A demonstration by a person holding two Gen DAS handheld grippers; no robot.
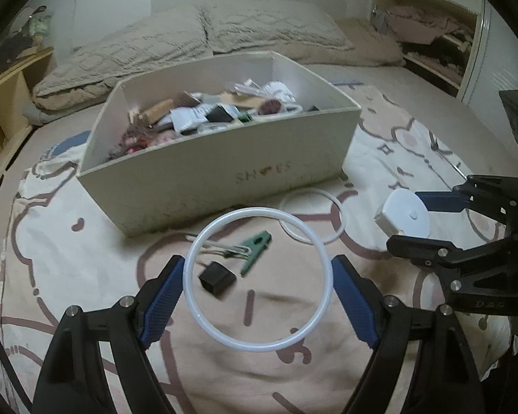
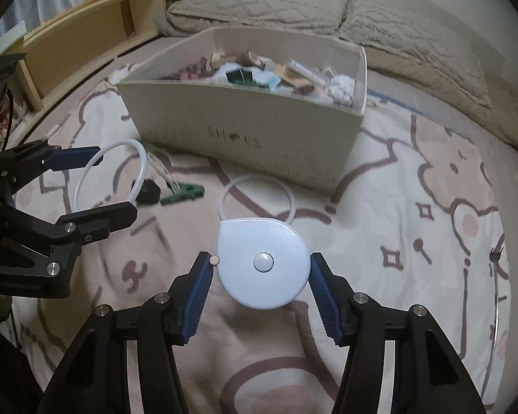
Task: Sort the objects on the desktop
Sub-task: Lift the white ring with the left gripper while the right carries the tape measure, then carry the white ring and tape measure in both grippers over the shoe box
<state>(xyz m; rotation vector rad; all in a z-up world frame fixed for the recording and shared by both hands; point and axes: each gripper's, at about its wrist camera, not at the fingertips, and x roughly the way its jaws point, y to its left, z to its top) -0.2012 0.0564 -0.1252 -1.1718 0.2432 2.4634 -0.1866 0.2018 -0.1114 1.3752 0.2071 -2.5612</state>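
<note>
My left gripper (image 1: pixel 257 276) is shut on a large white ring (image 1: pixel 323 258), its blue pads pressing the ring's two sides above the blanket. The same ring (image 2: pixel 86 169) shows in the right wrist view, held by the left gripper (image 2: pixel 107 183). My right gripper (image 2: pixel 260 269) is shut on a round white tape measure (image 2: pixel 262 262), seen from the left as the tape measure (image 1: pixel 402 215) between the right gripper's fingers (image 1: pixel 438 201). On the blanket lie a second white ring (image 1: pixel 312 214), a green clip (image 1: pixel 255 246) and a small black block (image 1: pixel 216 279).
A beige shoe box (image 1: pixel 224 169) full of several small items stands behind the loose objects, also the shoe box (image 2: pixel 245 127) in the right view. Grey pillows (image 1: pixel 190 34) lie behind it. A wooden shelf (image 2: pixel 86 34) runs along the left.
</note>
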